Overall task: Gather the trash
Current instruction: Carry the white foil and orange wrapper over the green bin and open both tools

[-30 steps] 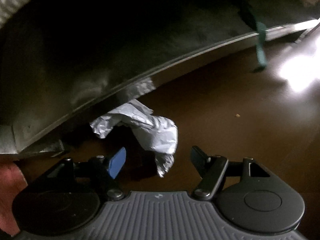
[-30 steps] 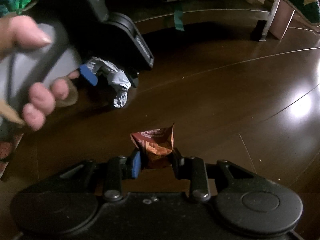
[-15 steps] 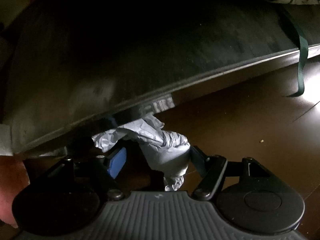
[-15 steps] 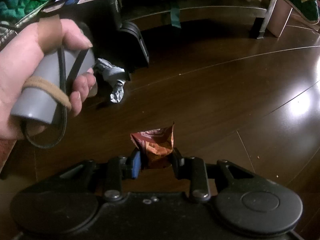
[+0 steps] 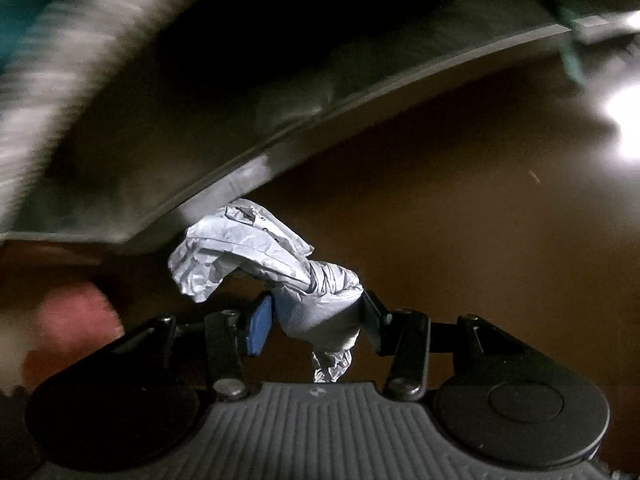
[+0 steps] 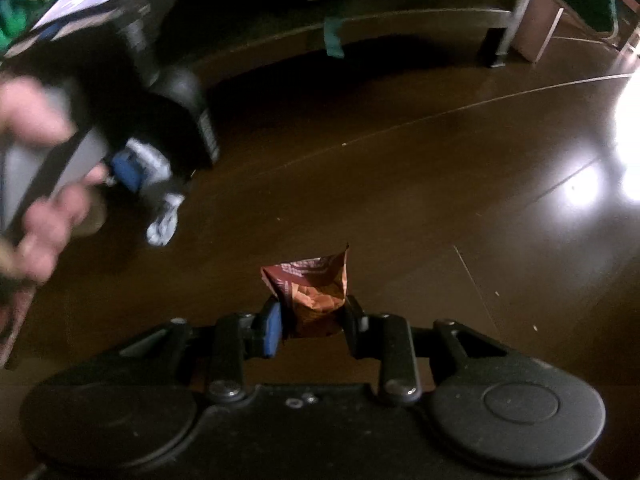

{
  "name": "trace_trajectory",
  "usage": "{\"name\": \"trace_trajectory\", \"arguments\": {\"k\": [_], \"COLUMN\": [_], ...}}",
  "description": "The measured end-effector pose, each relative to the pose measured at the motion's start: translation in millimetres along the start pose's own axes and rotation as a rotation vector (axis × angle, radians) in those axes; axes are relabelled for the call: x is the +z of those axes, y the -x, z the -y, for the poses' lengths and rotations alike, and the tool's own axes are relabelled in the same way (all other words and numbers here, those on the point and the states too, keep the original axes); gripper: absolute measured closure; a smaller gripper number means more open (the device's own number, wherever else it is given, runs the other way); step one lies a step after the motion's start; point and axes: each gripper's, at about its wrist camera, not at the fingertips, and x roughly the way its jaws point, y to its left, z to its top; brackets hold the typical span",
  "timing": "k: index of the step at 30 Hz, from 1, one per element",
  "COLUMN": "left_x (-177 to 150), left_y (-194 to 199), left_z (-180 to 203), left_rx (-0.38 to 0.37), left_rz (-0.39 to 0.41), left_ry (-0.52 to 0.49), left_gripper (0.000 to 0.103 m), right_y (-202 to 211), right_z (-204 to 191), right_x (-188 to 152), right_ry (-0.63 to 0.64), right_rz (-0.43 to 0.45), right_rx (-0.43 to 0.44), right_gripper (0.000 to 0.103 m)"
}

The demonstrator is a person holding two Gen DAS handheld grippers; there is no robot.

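Note:
My left gripper is shut on a crumpled silver-grey wrapper and holds it above the dark wooden floor. The wrapper sticks out forward and left, with a tail hanging below the jaws. In the right wrist view the left gripper shows blurred at the left with the silver wrapper hanging from it. My right gripper is shut on a crumpled red-brown snack wrapper, held above the floor.
A dark bed frame rail runs across the upper part of the left wrist view; it also shows in the right wrist view with a leg. A green strap hangs from it. Bright glare lies on the floor at right.
My left gripper closed on the silver wrapper and lifted it off the floor, away from the bed rail. My right gripper kept holding the snack wrapper, nearly still.

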Motion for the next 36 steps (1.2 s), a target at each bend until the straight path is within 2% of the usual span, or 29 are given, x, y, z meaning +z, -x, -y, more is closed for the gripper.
{"name": "trace_trajectory", "arguments": {"k": [4, 11, 15, 21, 27, 29, 33, 36], "left_x": [-17.4, -27.5, -26.5, -20.9, -5.5, 3.5, 25.0, 29.5], "left_y": [58.5, 183.2, 276.7, 420.7, 524.9, 550.9, 591.9, 632.7], "left_z": [-8.5, -24.9, -36.2, -63.0, -95.7, -105.3, -133.1, -160.6], "left_rx": [-0.028, -0.088, -0.165, -0.265, -0.331, -0.327, -0.359, -0.393], "left_rz": [-0.002, -0.002, 0.04, 0.132, 0.221, 0.248, 0.314, 0.373], "left_ry": [-0.118, -0.274, -0.402, -0.564, -0.64, -0.643, -0.646, -0.652], "left_gripper": [0.056, 0.056, 0.056, 0.056, 0.056, 0.056, 0.056, 0.056], "right_y": [45.2, 163.5, 243.5, 361.1, 462.6, 489.7, 527.1, 548.0], "right_z": [-11.2, -17.5, -18.2, -40.1, -70.5, -80.9, -98.4, -111.4], "right_x": [10.8, 39.6, 66.4, 121.6, 185.2, 205.1, 239.9, 265.4], "right_ry": [-0.048, -0.185, -0.249, -0.233, -0.179, -0.156, -0.12, -0.103], "right_rz": [-0.013, -0.035, -0.024, 0.035, 0.111, 0.143, 0.185, 0.23], "right_rx": [-0.016, -0.074, -0.122, -0.169, -0.172, -0.17, -0.181, -0.192], "right_gripper": [0.073, 0.073, 0.073, 0.073, 0.073, 0.073, 0.073, 0.073]}}
